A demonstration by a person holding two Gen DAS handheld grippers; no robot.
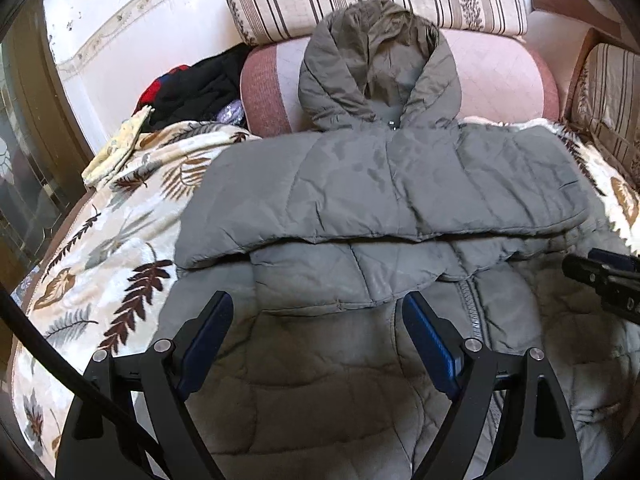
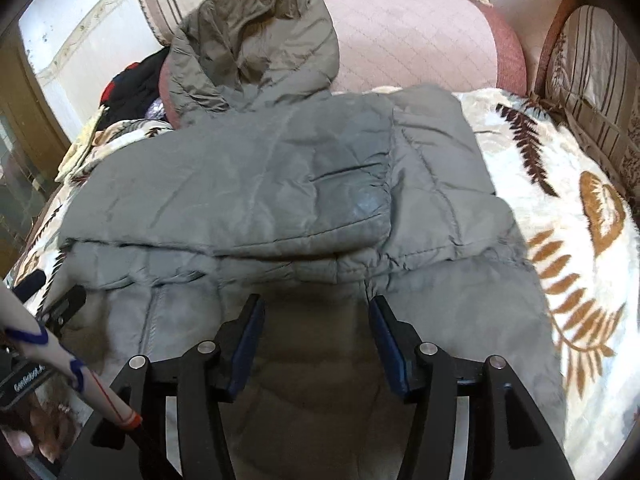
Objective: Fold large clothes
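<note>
Spread over a sofa, we see a leaf-patterned blanket (image 1: 120, 216) carrying the grey hooded puffer jacket (image 1: 360, 184), sleeves folded across its chest, hood against the pink cushion (image 2: 420, 40). Our left gripper (image 1: 318, 316) and right gripper (image 2: 316, 320) hover with fingers spread, apparently gripping nothing, above the jacket's lower half.

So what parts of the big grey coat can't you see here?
- Jacket hem: cut off by the bottom edge in both wrist views, behind the left gripper and right gripper.
- Jacket front under the folded sleeves: covered.
- Dark clothes pile: small, partly behind the pink cushion.
</note>
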